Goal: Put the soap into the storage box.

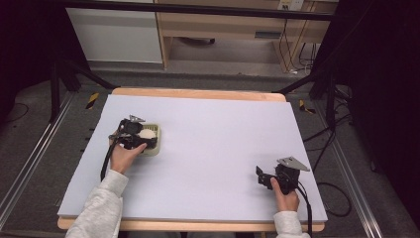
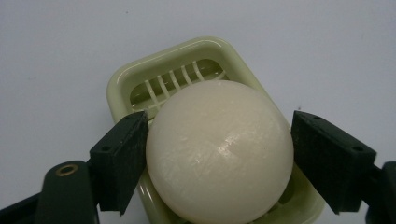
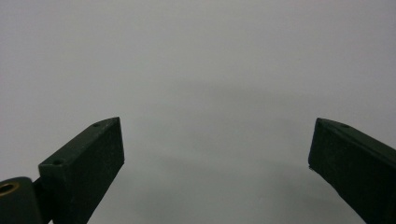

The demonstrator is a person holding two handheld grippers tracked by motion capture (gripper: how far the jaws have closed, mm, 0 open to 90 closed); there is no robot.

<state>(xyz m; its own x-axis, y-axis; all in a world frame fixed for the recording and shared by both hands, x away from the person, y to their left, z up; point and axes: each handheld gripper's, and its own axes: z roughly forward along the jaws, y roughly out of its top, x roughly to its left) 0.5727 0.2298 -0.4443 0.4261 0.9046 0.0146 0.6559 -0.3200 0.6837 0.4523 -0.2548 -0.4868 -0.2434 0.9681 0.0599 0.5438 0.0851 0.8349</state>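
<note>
Your left gripper sits over the left part of the table, held in your left hand. Its jaws stand on either side of a round white soap. In the left gripper view the jaw on the left touches the soap's side, while a thin gap shows between the soap and the jaw on the right, so whether the soap is actually clamped cannot be told.

The soap lies in a pale green soap dish, a rounded rectangular tray with a slatted floor. The slats show at the far end of the dish, beyond the soap. In the high view the soap and the soap dish appear just in front of your left hand, on the pale lavender sheet that covers the table top.

Your right gripper is well apart from the dish, near the front right corner of the table, held in your right hand. Its jaws are spread wide with nothing between them, and the right gripper view shows bare table surface behind them.

A grey three-cornered plate tops the right gripper.
</note>
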